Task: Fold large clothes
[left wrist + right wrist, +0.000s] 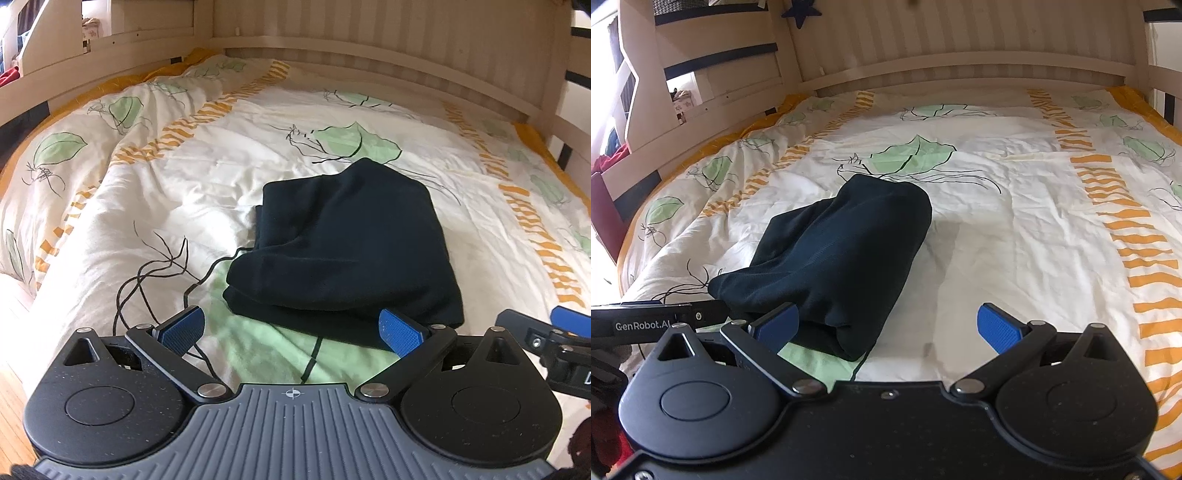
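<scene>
A dark navy garment (343,243) lies folded into a thick bundle on the bed's quilt; it also shows in the right wrist view (842,254). My left gripper (291,332) is open and empty, just short of the bundle's near edge, its blue pads (400,334) spread wide. My right gripper (888,328) is open and empty, by the bundle's near right corner, which lies between its pads (999,328). Part of the right gripper shows at the right edge of the left wrist view (546,339).
The quilt (155,206) is white with green leaves and orange stripes and is rumpled at the left. A pale wooden bed frame (369,48) with slatted walls encloses the far side and both ends. Wooden floor (11,413) shows at bottom left.
</scene>
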Demonstrator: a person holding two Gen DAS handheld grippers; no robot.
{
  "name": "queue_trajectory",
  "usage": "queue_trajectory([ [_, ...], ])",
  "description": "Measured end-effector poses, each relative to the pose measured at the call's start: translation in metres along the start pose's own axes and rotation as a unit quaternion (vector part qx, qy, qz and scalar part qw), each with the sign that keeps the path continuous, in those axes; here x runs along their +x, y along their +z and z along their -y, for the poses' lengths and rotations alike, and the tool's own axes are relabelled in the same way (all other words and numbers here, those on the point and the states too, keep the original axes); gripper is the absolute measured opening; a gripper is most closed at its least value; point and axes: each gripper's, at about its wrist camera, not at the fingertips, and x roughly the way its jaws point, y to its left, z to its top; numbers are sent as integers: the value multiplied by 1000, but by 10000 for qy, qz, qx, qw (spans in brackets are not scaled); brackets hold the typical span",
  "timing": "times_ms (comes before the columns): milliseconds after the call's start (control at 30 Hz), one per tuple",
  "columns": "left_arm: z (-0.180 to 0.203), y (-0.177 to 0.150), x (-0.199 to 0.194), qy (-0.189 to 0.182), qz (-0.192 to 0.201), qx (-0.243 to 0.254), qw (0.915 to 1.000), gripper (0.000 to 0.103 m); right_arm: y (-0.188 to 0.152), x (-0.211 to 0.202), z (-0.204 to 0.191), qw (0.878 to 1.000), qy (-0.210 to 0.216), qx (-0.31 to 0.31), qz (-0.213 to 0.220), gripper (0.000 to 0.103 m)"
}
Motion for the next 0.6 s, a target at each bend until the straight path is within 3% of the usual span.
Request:
queue_trajectory([
  [600,8,-3,5,95,-209,122,9997,102,-5,2,1,9999,54,58,-69,103],
])
